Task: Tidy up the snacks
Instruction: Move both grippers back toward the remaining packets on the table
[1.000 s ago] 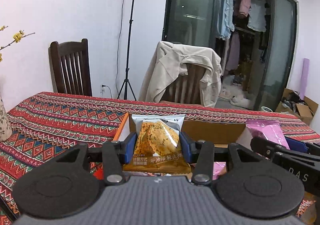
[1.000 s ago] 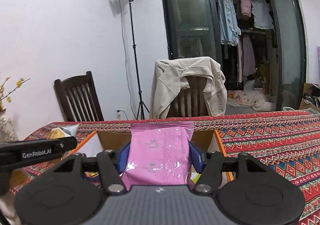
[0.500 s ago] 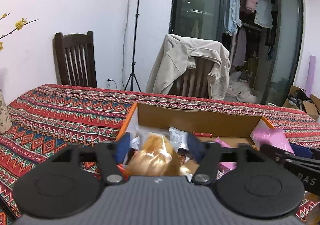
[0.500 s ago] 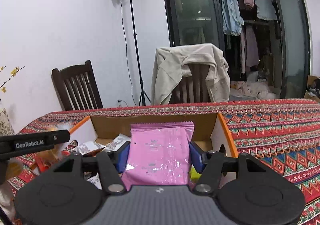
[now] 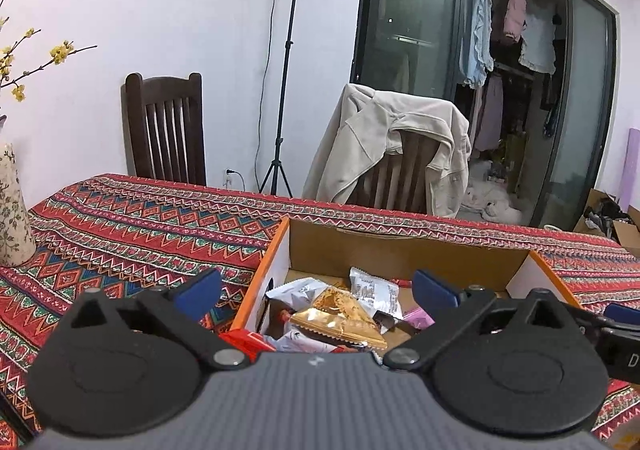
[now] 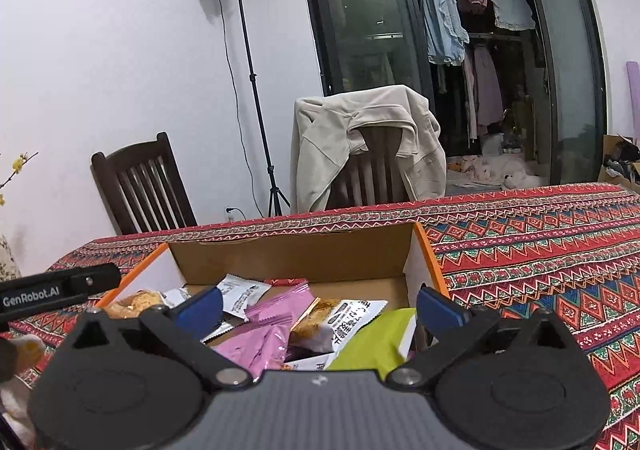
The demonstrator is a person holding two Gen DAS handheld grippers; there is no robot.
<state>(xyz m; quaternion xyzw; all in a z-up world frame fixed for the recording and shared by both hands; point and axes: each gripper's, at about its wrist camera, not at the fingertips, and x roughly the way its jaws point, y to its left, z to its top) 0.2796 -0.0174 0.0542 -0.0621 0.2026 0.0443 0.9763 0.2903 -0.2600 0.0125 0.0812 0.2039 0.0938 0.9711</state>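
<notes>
I find both hand-held grippers spread wide and holding nothing: the left gripper (image 5: 316, 292) hangs over the near left part of the open orange-edged cardboard box (image 5: 400, 252), and the right gripper (image 6: 320, 306) over its near right part. Neither pair of blue-padded fingers (image 6: 200, 304) touches any packet that I can see. Inside the box lies a loose heap of snacks: a clear triangular packet of golden-brown crisps (image 5: 340, 316) near the left wall, white printed sachets (image 5: 374, 288) behind it, two pink foil pouches (image 6: 264, 324) in the middle, one lying partly over the other, a white packet with black lettering (image 6: 352, 320) beside them, and a lime-green flat pack (image 6: 376, 342) against the right wall. The box sits on the red patterned woven tablecloth (image 6: 540, 246), which shows no stray packets in the parts I can see; the near table edge is hidden behind the gripper bodies, so I cannot confirm that none are left. My assessment is that gathering is well advanced, with several packets already boxed, but they lie overlapping and unsorted. If neat order is required, straightening remains to be done.
</notes>
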